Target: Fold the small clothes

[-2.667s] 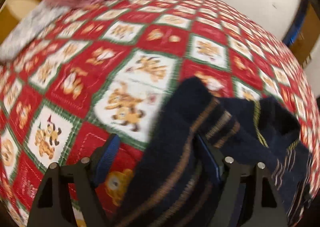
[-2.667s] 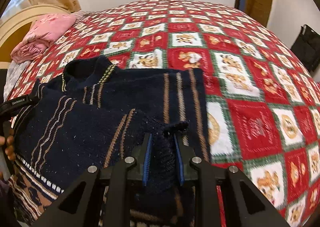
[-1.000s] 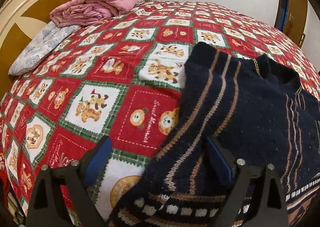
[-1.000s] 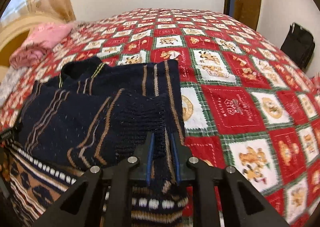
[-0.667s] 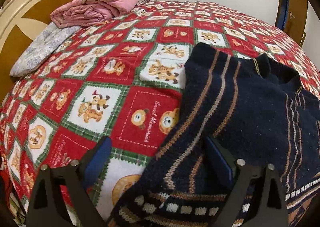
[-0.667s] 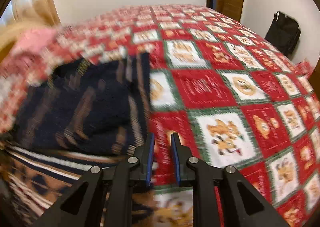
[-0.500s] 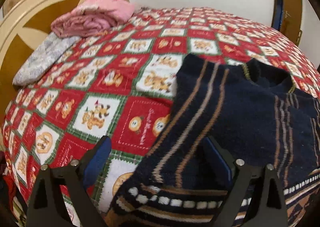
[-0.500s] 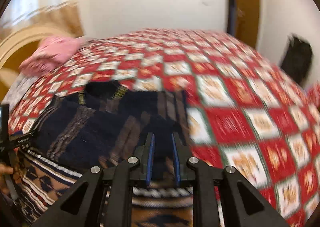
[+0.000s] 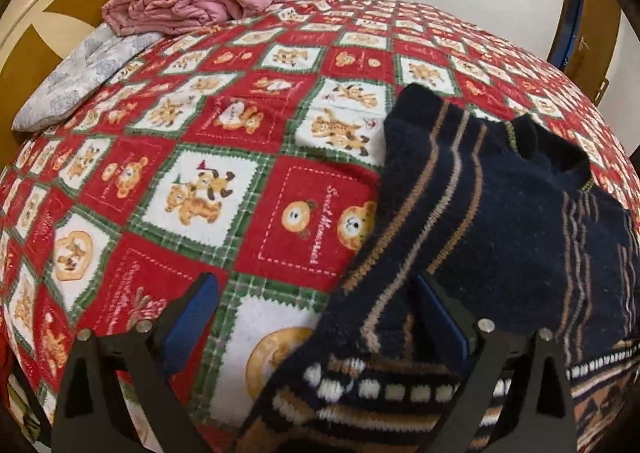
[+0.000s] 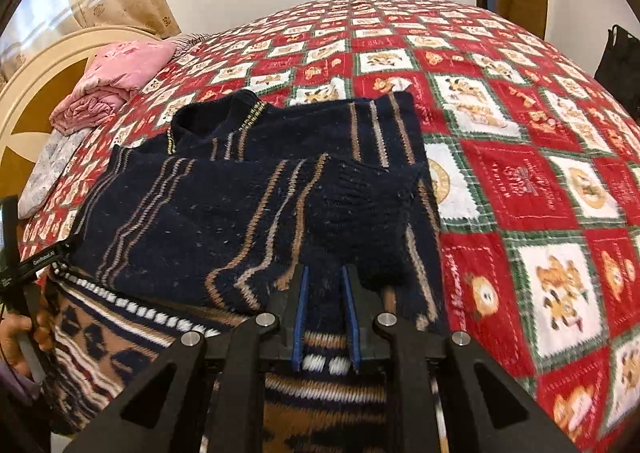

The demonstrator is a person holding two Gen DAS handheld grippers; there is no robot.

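A dark navy knitted sweater (image 10: 256, 213) with tan stripes and a patterned hem lies on the bed, both sleeves folded in over the body. It also shows in the left wrist view (image 9: 500, 237). My left gripper (image 9: 316, 317) is open wide at the sweater's left bottom corner, its right finger under the folded sleeve. My right gripper (image 10: 326, 313) has its jaws nearly closed, low over the sweater's hem at the right; no cloth is clearly pinched between them.
The bed has a red, white and green bear-print quilt (image 9: 208, 189). A folded pink blanket (image 9: 188, 5) and a grey pillow (image 9: 76, 85) lie by the cream headboard (image 9: 32, 21). A black bag (image 10: 618, 61) stands at the right by the door.
My right gripper let go of the folded sleeve, swung away and came back low over the hem. The left gripper stayed open and drew slightly back.
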